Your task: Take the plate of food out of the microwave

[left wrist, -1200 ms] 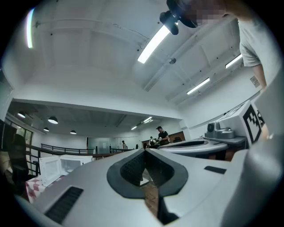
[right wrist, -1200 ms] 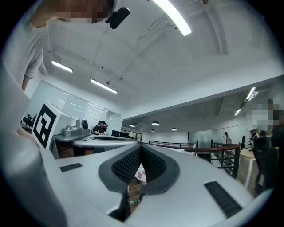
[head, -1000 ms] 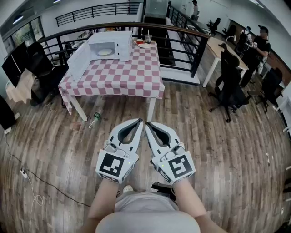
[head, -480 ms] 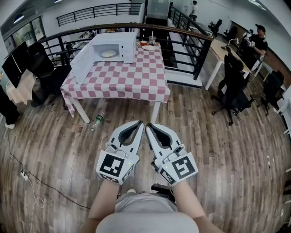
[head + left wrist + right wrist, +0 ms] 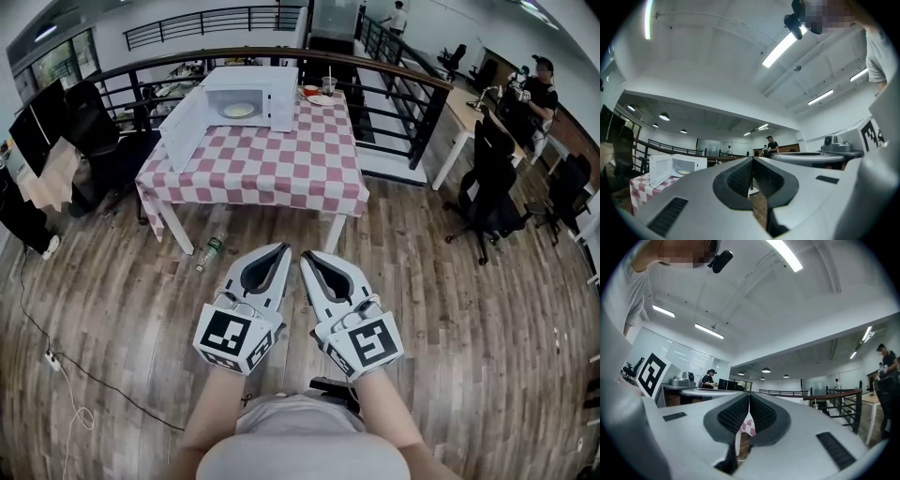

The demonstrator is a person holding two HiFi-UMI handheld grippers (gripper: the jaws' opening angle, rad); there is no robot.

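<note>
So, step: approach only, nothing grabbed yet
Left tongs (image 5: 279, 251): lower middle of frame, clamped fully together, empty
Right tongs (image 5: 309, 257): just beside them, pressed together too, holding nothing
Plate of food (image 5: 238, 110): inside the microwave (image 5: 283, 98), top centre, door (image 5: 183, 131) swung open
Tabletop (image 5: 281, 164): checkered cloth, well apart from both tongs
Next: probably close the gap, spread one pair, reach in level for the plate rim
</note>
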